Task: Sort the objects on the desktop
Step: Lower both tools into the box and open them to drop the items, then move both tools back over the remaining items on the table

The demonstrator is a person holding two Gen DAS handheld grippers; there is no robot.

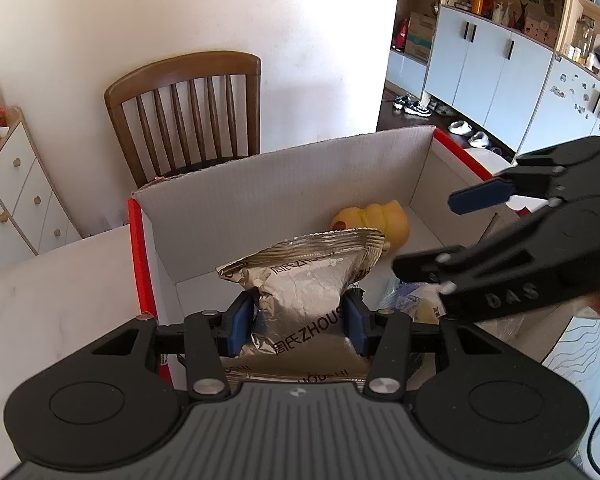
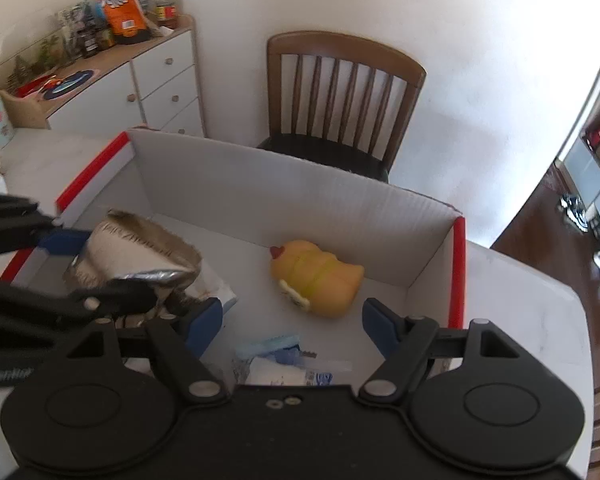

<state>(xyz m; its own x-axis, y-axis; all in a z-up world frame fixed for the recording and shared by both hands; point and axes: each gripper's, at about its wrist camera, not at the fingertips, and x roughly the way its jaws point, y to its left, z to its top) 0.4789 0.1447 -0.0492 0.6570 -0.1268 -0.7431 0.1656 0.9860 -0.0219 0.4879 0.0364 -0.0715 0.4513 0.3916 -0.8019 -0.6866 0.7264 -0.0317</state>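
Observation:
My left gripper (image 1: 298, 322) is shut on a silver foil snack bag (image 1: 304, 280) and holds it over the near left part of an open white cardboard box with red edges (image 1: 284, 184). A yellow rubber duck (image 1: 374, 220) lies on its side on the box floor. In the right wrist view my right gripper (image 2: 292, 326) is open and empty above the box (image 2: 300, 196), just in front of the duck (image 2: 316, 276). A blue and white packet (image 2: 284, 364) lies under it. The silver bag (image 2: 140, 252) and the left gripper (image 2: 66, 264) show at the left.
A wooden chair (image 2: 340, 92) stands behind the box against the wall. A white drawer cabinet (image 2: 152, 80) with jars and an orange bag stands at the left. The box sits on a white table (image 1: 48, 300). My right gripper (image 1: 440, 232) hangs over the box's right side.

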